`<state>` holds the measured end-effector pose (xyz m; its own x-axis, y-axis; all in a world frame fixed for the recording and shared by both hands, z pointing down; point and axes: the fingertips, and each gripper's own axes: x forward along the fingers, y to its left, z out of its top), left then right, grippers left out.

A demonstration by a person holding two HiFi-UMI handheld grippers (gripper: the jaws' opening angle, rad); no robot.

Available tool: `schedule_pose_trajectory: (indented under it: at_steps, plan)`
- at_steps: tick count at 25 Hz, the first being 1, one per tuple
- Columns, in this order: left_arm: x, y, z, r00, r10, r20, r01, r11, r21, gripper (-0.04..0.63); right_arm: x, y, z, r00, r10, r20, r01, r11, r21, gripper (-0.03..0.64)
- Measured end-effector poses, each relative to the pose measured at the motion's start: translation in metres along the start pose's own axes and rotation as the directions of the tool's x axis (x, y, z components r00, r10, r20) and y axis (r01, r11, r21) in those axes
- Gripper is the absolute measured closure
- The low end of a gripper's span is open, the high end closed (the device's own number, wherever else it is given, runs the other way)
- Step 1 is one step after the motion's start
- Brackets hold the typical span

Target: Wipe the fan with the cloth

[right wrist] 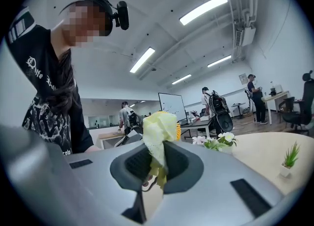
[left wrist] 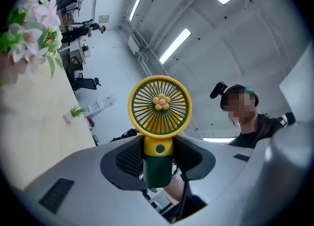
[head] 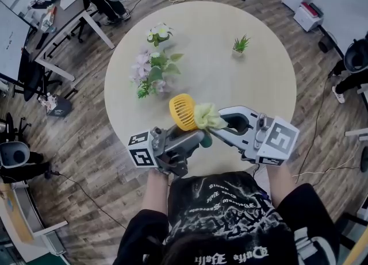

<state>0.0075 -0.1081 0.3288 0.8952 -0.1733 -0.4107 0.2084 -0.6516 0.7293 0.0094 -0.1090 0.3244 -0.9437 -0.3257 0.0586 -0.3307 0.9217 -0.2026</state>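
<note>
Well, the fan is up off the round counter, held in the air in front of the person's chest. The left claw is closed partway on its dark green handle, just below the yellow collar, and the round yellow head stands clear above the jaws. The right claw pinches a bunched pale green cloth, most of which puffs out past the tips. From above, that cloth looks to be lying against the near side of the fan's head.

To me the fan looks small, light and stiff, hard plastic with a smooth handle that could twist in the grip if pushed sideways. The thin spokes of the grille and the little flower at the centre look like the weak parts, so the handle is the right place to hold it, as it is now. The cloth is soft and floppy. It will fold round the rim easily, but a loose edge could catch in the grille.
</note>
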Motion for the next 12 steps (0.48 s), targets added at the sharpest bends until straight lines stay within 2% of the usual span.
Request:
schedule_pose_trajectory:
  at_steps: [8, 10, 12]
  plan:
    - [-0.013, 0.012, 0.018, 0.986, 0.057, 0.154, -0.060, 0.998, 0.011, 0.397, 0.004, -0.004, -0.015, 0.998, -0.039, 0.040, 0.032, 0.988, 0.151, 0.578]
    - [-0.019, 0.012, 0.028, 0.970, 0.040, 0.239, -0.039, 0.999, -0.006, 0.398, 0.004, -0.005, -0.021, 0.998, -0.059, 0.032, 0.053, 0.983, 0.178, 0.578]
    - [-0.028, 0.010, 0.043, 0.938, 0.012, 0.347, -0.005, 1.000, -0.023, 0.397, 0.004, -0.004, -0.031, 0.997, -0.075, 0.005, 0.073, 0.979, 0.190, 0.578]
